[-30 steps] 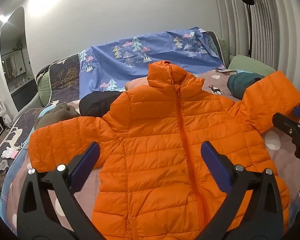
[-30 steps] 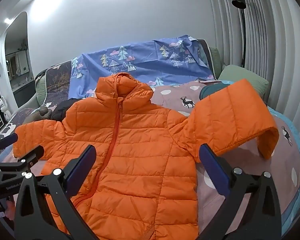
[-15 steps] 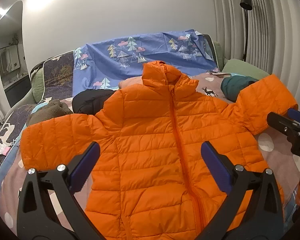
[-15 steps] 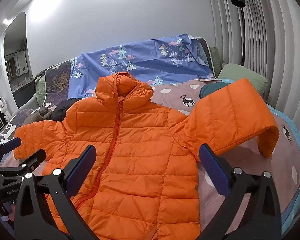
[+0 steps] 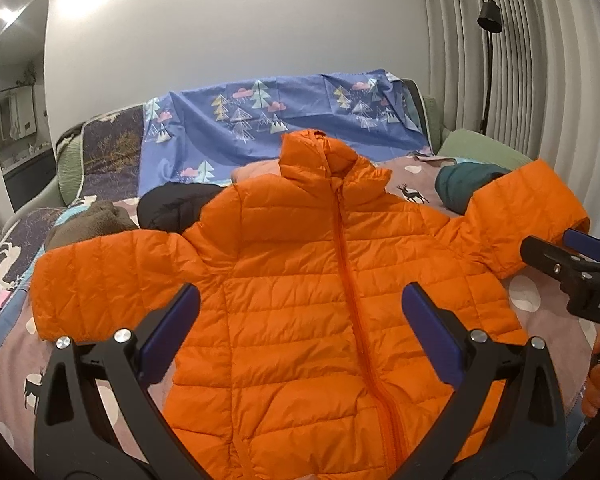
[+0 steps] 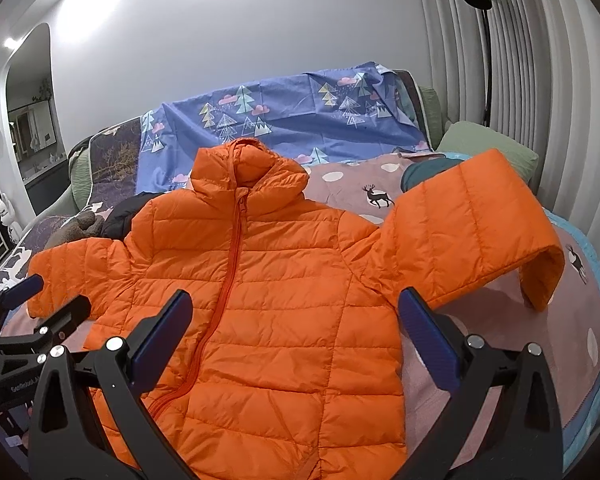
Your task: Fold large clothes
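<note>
1. Your left gripper [image 5: 300,328] and right gripper [image 6: 296,326] both hover over the jacket, fingers wide apart, rubbery blue pads bare.
2. The orange quilted puffer jacket [image 5: 300,300] lies front-up, zipped, on the bed [image 6: 500,352] (dotted mauve cover).
3. Its right sleeve [image 6: 472,236] arches up stiffly.
4. Beyond, a blue tree-print sheet [image 5: 268,132] drapes smoothly.

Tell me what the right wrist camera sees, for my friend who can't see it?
An orange puffer jacket lies zipped, front up, on a patterned bedspread, its far sleeve bent over at the cuff. The open right hand-held gripper hovers above it.
</note>
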